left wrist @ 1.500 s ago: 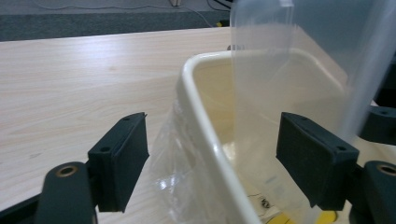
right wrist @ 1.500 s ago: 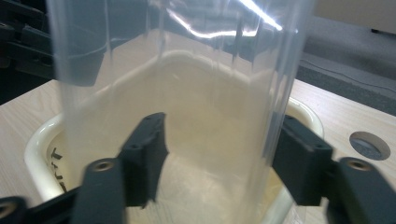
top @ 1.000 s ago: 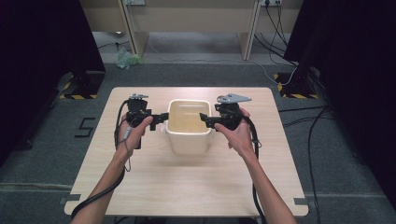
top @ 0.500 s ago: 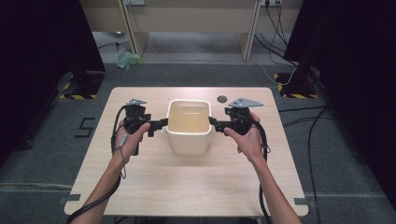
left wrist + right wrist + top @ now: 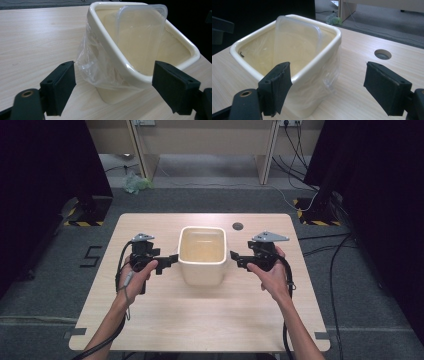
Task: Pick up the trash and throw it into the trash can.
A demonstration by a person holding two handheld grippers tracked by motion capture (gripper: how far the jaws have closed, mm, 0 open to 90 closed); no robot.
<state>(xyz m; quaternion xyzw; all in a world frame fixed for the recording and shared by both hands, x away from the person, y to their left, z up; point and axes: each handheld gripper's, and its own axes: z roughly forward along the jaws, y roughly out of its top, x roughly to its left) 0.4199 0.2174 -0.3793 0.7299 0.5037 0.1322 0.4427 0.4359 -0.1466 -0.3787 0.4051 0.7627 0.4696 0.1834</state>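
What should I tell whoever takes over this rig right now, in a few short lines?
Left gripper: open, beside the cream bin's left wall, holding nothing.
Right gripper: open, beside its right wall, holding nothing.
Bin stands upright mid-table; clear plastic liner folded over the rim on both sides; a clear plastic lid leans inside.
Done: liner is in the bin.
Left: probably to grip the bin or liner edges; neither is grasped yet.
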